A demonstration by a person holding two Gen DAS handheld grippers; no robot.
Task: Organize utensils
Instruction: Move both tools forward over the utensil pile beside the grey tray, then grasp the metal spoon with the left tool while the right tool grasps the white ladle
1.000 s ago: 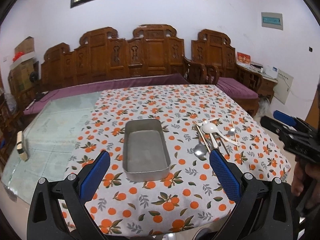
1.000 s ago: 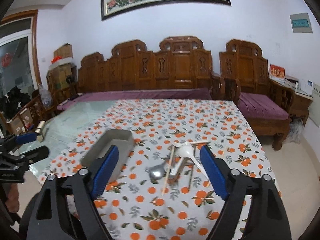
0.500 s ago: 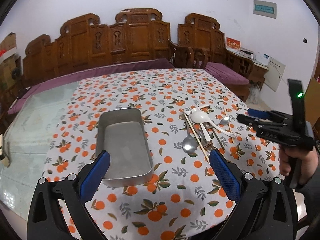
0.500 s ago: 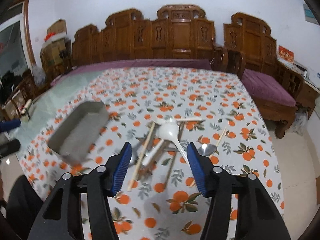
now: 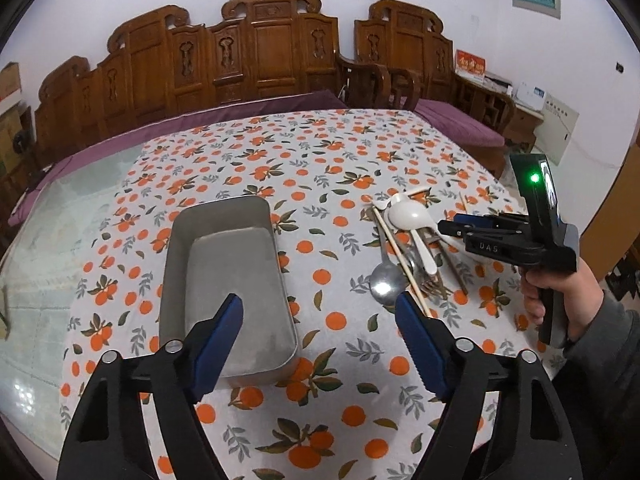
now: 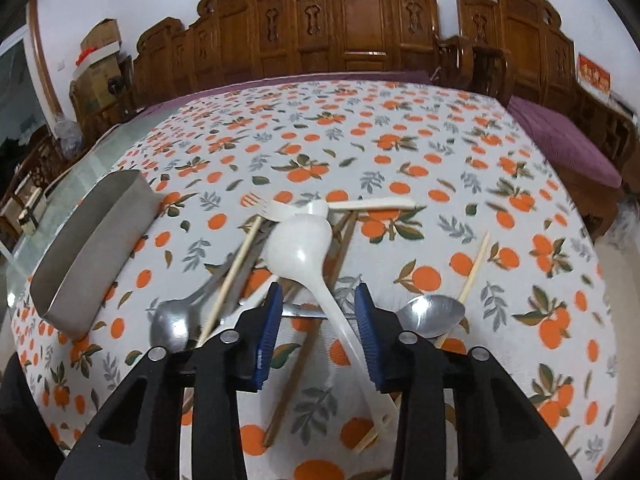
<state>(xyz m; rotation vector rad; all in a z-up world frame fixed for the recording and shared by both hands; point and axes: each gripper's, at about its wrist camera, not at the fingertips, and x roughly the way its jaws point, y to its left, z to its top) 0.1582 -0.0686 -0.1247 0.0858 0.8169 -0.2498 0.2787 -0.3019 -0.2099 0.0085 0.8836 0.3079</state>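
A pile of utensils lies on the orange-patterned tablecloth: a white plastic ladle [image 6: 300, 240], a white fork [image 6: 276, 208], two metal spoons [image 6: 172, 320] [image 6: 434, 314], and chopsticks [image 6: 236, 268]. My right gripper [image 6: 318, 312] is open, low over the pile, its jaws on either side of the ladle's handle. It also shows in the left wrist view [image 5: 452, 226], above the pile [image 5: 404, 252]. An empty metal tray [image 5: 228, 276] stands left of the pile. My left gripper [image 5: 320, 312] is open and empty, above the tray's near right corner.
A carved wooden bench [image 5: 256, 52] with purple cushions runs behind the table. Bare glass tabletop [image 5: 52, 240] lies left of the cloth. The table's right edge drops off near the pile. The tray also shows at left in the right wrist view [image 6: 96, 240].
My right gripper has dropped down and forward onto the utensil pile and narrowed around the ladle handle. My left gripper has moved closer to the tray and narrowed somewhat.
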